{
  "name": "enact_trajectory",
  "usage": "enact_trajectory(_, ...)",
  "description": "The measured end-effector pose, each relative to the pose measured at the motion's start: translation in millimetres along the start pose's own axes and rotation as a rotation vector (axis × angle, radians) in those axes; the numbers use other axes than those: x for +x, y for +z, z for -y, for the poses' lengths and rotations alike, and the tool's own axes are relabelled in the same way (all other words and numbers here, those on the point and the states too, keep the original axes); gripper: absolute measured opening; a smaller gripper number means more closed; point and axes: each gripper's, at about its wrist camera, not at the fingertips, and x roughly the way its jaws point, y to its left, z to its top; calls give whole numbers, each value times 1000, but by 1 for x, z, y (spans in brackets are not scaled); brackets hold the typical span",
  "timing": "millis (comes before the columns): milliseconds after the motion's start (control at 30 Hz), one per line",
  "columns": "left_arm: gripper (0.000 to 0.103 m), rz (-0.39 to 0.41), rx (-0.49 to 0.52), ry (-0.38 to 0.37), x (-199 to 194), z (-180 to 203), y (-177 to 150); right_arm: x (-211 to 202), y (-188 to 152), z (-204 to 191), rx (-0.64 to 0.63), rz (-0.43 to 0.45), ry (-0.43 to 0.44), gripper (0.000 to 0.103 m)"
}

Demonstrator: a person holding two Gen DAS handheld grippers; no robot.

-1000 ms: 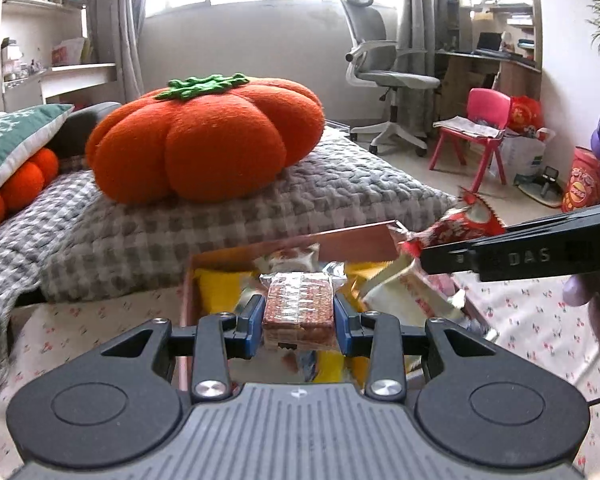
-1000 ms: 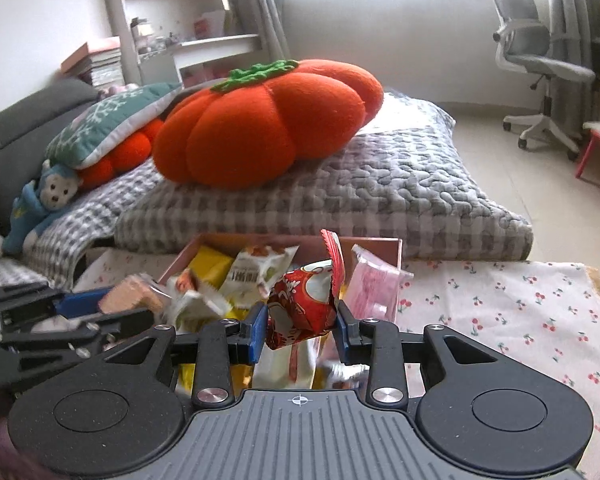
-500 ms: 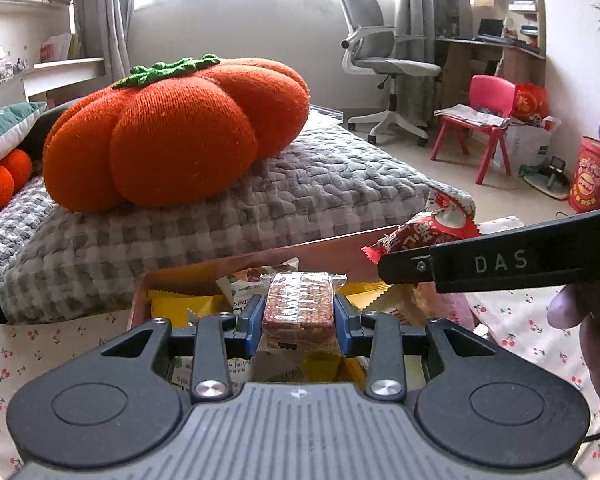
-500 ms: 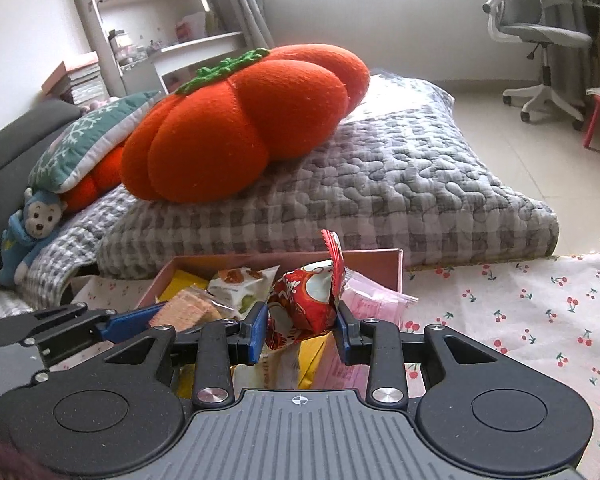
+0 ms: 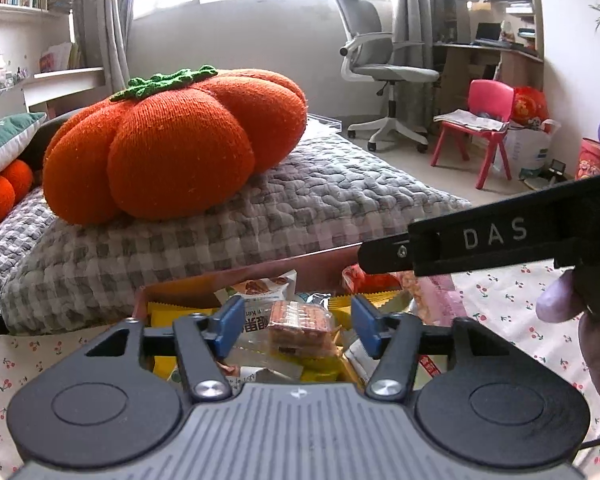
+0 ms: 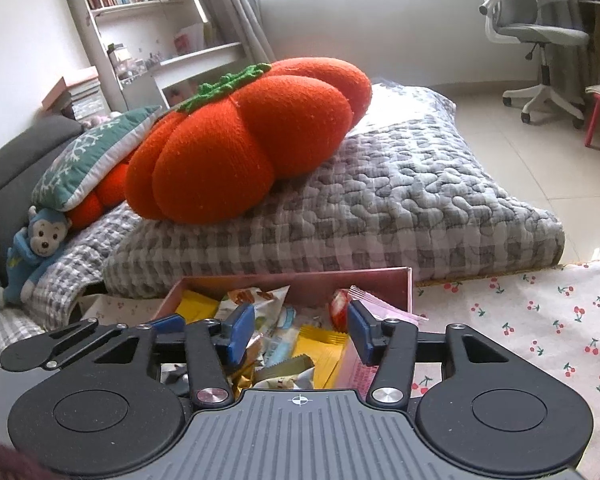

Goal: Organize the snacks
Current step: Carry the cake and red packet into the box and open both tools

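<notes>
With both grippers' jaws just spread, left gripper (image 5: 296, 326) & right gripper (image 6: 300, 332) pinch nothing, so the biscuit pack (image 5: 300, 326) & red snack (image 6: 339, 308), loose atop the heaped box (image 6: 300, 280), prob slide off.

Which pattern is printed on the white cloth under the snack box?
Small red cherries on the white cloth, clearest in the right wrist view beside the snack box.

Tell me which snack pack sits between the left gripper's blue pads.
The clear-wrapped brown wafer pack, lying on the pile between the open left gripper pads, untouched. Yellow packets lie farther left.
</notes>
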Motion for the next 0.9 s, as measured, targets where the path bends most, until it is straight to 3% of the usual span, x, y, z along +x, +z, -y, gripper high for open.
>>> enact_trajectory(367, 72, -12, -12, 17, -25, 2, -7, -28, -4, -6, -31, 8, -31, 69)
enact_trajectory(733, 93, -103, -51, 80, -61, 4, -28, -73, -31, -8, -43, -23, -78, 84)
enact_trajectory(900, 98, -140, -94, 99, -76, 4, -38, -91, -46, -19, -76, -57, -114, 86)
